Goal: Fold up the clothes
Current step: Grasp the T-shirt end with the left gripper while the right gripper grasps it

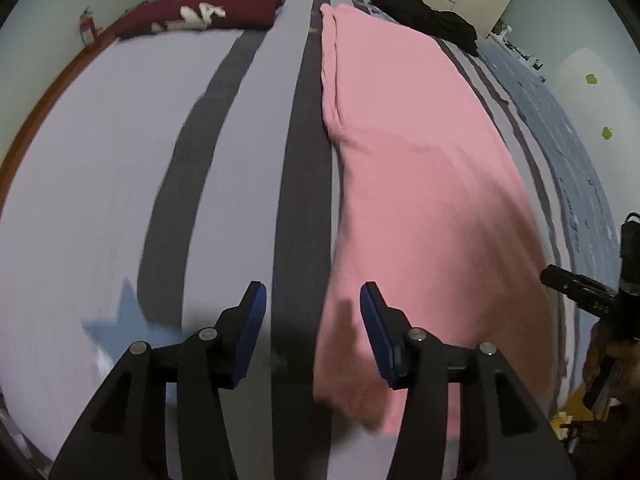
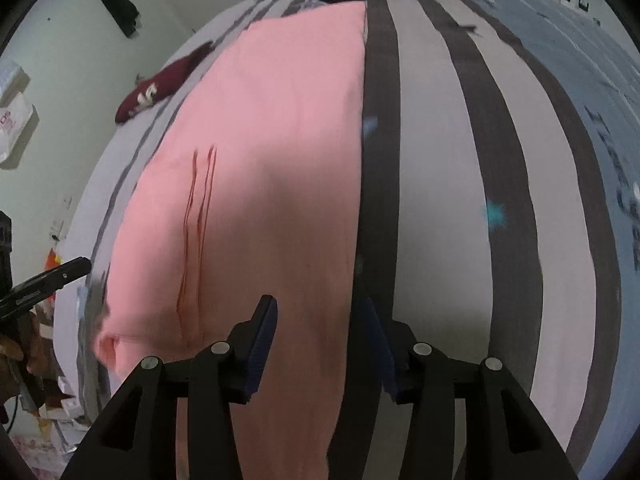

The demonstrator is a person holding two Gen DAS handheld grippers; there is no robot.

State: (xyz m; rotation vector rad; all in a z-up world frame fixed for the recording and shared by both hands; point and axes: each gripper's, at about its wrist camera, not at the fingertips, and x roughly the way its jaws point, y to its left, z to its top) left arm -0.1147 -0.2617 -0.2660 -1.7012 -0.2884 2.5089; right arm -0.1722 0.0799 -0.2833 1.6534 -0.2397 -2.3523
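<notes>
A folded maroon garment (image 1: 200,14) lay at the far left of the striped bed (image 1: 120,140). The left tongs (image 1: 310,306) hung open and empty. The pink garment (image 1: 420,168) lay flat mid-bed. The right tongs (image 2: 320,318) hung open over its edge.

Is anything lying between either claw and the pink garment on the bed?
Nothing visible. The pink garment lies flat, directly under the open left claw and right claw; the maroon garment and black clothes lie far off.
</notes>
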